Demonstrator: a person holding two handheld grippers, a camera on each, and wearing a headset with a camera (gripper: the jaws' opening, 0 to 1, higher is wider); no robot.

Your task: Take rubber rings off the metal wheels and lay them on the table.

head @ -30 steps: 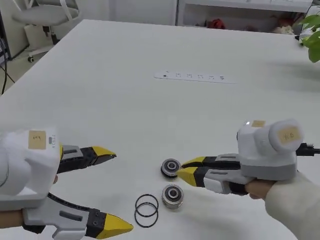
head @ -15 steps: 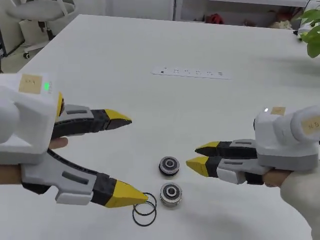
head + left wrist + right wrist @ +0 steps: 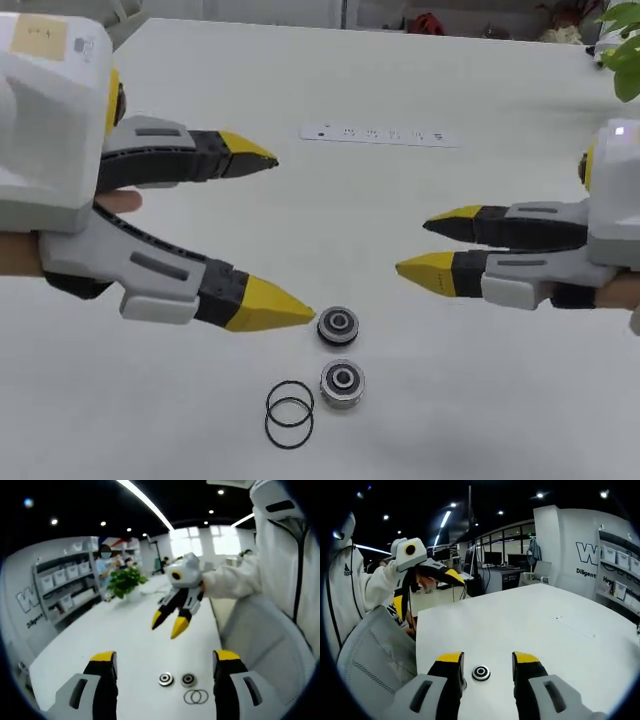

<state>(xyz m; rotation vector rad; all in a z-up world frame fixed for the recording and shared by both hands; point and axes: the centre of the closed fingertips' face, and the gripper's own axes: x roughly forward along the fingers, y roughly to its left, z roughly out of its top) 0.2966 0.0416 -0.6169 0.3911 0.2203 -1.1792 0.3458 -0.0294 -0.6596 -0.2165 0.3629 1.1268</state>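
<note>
Hovering, the left tongs (image 3: pixel 292 238) are gaping wide, the right tongs (image 3: pixel 412 246) narrowly — metal wheels (image 3: pixel 338 326) and rubber rings (image 3: pixel 290 413) are lying on the surface (image 3: pixel 180 410).

White power strip (image 3: pixel 380 135) lies flat on the surface (image 3: pixel 480 400), beyond the gap between left tongs (image 3: pixel 292 238) and right tongs (image 3: pixel 412 247), well apart from both. Leafy green plant (image 3: pixel 625 60) far past right tongs, at far edge. Left gripper view: grey mesh chair back (image 3: pixel 265 645) right of left tongs; shelves of white bins (image 3: pixel 65 587) off to their left.
</note>
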